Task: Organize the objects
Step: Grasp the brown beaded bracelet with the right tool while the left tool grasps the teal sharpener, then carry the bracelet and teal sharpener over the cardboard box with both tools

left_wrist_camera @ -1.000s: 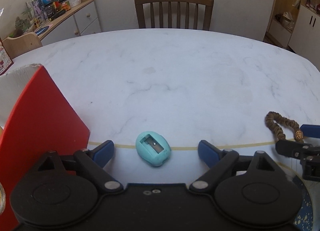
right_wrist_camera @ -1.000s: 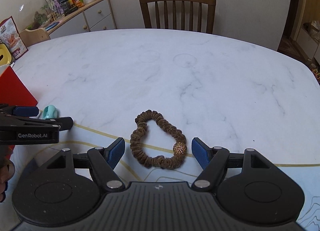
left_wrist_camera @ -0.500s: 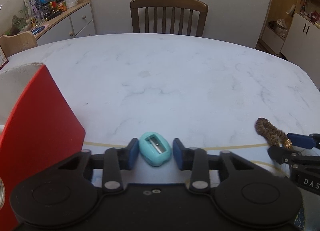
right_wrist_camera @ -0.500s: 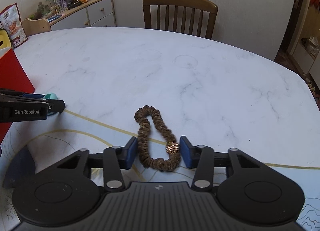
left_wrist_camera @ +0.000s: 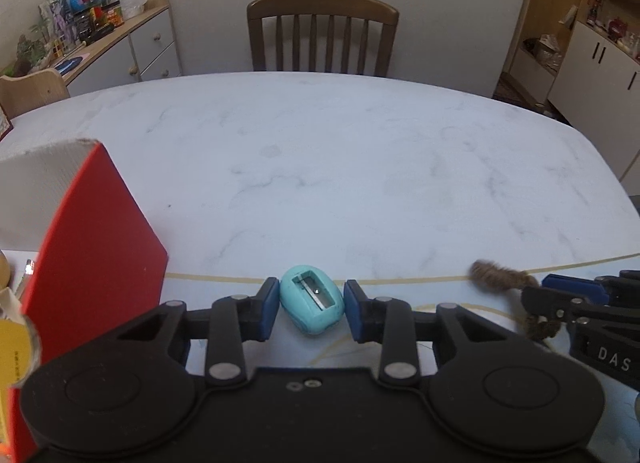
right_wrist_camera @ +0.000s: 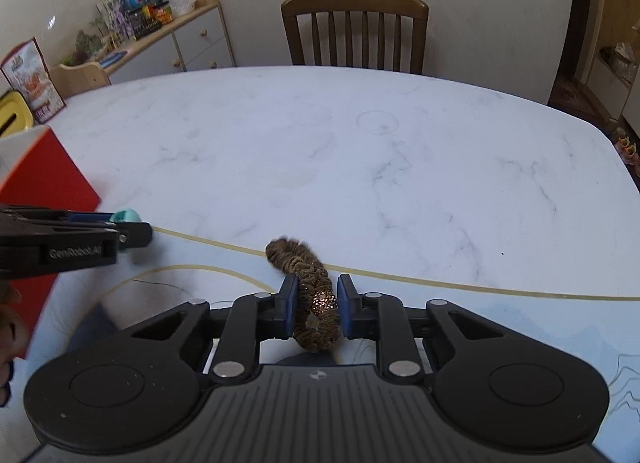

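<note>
Both pickups look done: the left gripper (left_wrist_camera: 311,305) pinches the teal sharpener (left_wrist_camera: 312,303), the right gripper (right_wrist_camera: 318,305) squeezes the brown scrunchie (right_wrist_camera: 310,287); stowing both remains, perhaps in the red box (left_wrist_camera: 88,247).

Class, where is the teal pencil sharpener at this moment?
In the left wrist view, the teal pencil sharpener sits between the left tongs, right of the red box and left of the brown scrunchie.

one pencil sharpener (left_wrist_camera: 311,305), one scrunchie (right_wrist_camera: 312,287), one red box (left_wrist_camera: 88,247), one chair (left_wrist_camera: 322,37).
</note>
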